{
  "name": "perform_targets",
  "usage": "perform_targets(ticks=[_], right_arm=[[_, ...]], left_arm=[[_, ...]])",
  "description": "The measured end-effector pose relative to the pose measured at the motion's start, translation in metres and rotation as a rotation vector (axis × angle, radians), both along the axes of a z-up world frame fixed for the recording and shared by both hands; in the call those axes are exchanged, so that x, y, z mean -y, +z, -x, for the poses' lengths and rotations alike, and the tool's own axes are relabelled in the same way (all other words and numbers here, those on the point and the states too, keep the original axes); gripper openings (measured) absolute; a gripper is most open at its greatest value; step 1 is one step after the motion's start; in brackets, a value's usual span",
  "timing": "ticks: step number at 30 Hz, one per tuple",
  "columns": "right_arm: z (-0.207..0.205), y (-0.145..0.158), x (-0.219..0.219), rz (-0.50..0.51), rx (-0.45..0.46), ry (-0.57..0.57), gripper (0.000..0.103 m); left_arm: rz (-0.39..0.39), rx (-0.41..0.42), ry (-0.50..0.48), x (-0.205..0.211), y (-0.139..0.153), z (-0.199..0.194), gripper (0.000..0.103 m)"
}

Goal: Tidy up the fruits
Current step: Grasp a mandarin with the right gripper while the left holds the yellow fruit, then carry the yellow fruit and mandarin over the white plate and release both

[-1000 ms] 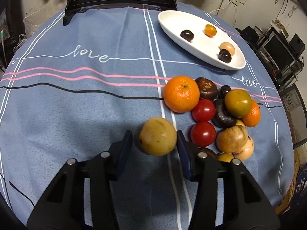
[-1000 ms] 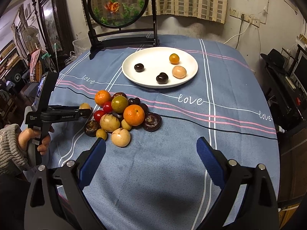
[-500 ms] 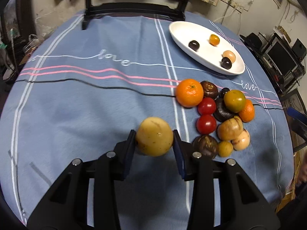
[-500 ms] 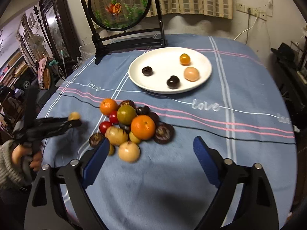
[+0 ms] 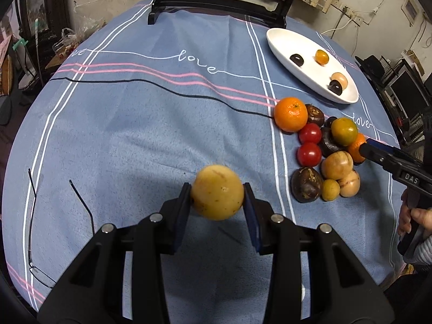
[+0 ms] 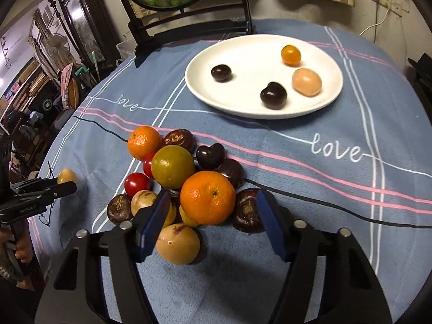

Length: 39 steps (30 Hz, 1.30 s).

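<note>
My left gripper (image 5: 217, 197) is shut on a yellow round fruit (image 5: 217, 192) and holds it above the blue tablecloth, left of the fruit pile; it also shows in the right wrist view (image 6: 66, 176). My right gripper (image 6: 213, 213) is open, its fingers on either side of a big orange (image 6: 207, 197) at the near end of the pile, not clamped. The pile holds another orange (image 6: 144, 142), a green-orange citrus (image 6: 172, 166), red tomatoes (image 6: 136, 184) and dark brown fruits (image 6: 247, 210). A white plate (image 6: 243, 108) behind holds several small fruits.
A black stand (image 6: 189, 31) with a round picture sits at the table's far edge. A pair of thin-rimmed glasses (image 5: 40, 270) lies on the cloth at the left. Furniture and clutter ring the round table.
My left gripper has lifted the yellow fruit off the cloth and drawn it back to the left. My right gripper has moved in low over the pile, around the big orange.
</note>
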State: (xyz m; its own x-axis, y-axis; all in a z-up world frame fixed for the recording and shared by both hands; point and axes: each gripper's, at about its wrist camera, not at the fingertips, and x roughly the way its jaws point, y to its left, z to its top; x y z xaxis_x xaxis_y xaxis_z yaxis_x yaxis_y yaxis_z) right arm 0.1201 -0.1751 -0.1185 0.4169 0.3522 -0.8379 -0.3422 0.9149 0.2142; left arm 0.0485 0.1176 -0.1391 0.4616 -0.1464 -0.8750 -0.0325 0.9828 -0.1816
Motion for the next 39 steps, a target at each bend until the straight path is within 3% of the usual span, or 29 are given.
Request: perform_targets(ticks=[6,15,24,29,35,39], right_arm=[[-0.005,-0.008,-0.005,-0.013,-0.026,0.032,0.046],[0.012,0.000,0.005,-0.030,-0.024,-0.002,0.044],[0.050,0.016,0.058,-0.025,-0.004,-0.153,0.044],[0.034,0.042,0.081,-0.029,0.060,-0.205,0.044],[-0.032,0.068,0.071,-0.041,0.152,-0.158,0.044],[-0.085,0.065,0.053,-0.038,0.183,-0.100,0.044]], left_arm=[[-0.002,-0.015,-0.002,0.005,-0.003,-0.002,0.038],[-0.001,-0.003,-0.065,0.024,0.000,-0.006,0.038],[0.004,0.055,-0.199,0.064,0.020,-0.024,0.038],[-0.014,0.117,-0.264,0.088,0.042,-0.069,0.039],[-0.060,0.199,-0.301,0.122,0.069,-0.152,0.039],[-0.080,0.198,-0.297,0.141,0.063,-0.207,0.039]])
